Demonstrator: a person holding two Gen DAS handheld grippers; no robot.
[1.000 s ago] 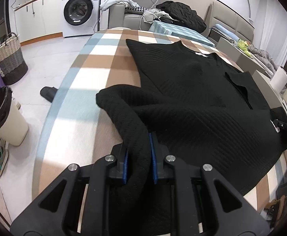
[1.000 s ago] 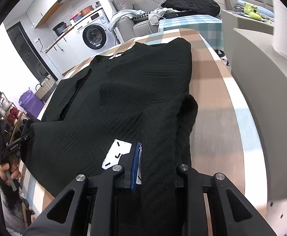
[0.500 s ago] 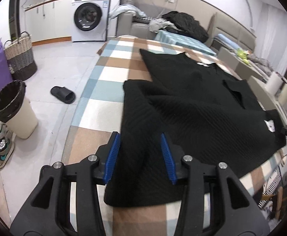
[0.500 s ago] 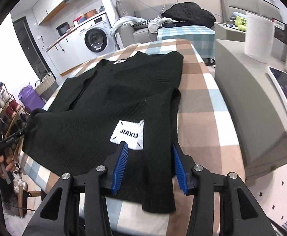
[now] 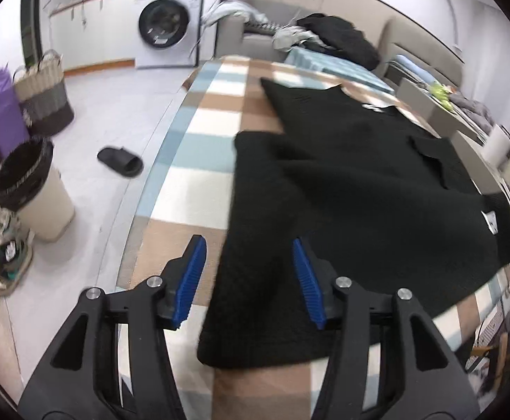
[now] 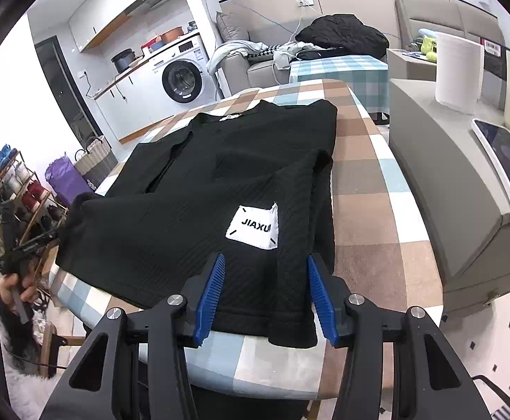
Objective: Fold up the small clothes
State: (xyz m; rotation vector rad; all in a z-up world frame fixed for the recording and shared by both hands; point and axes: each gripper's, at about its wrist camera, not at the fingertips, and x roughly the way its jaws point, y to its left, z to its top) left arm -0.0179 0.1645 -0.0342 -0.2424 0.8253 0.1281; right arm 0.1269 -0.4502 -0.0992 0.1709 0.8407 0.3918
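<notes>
a black knit cardigan (image 6: 199, 189) is lying spread on the checked tablecloth (image 6: 367, 189), both sleeves folded in over its body, its hem reaching the near edge and its collar pointing toward the far edge. the left gripper (image 5: 248, 276) is hovering with its tongs wide over the folded left sleeve (image 5: 255, 245), gripping nothing. the right gripper (image 6: 265, 294) is likewise hanging wide open above the hem by the white jiaxu label (image 6: 253, 225). the risk from here is the hem: it is sitting at the table's near edge, so a one-sided pinch would probably drag a sleeve out and undo the fold.
</notes>
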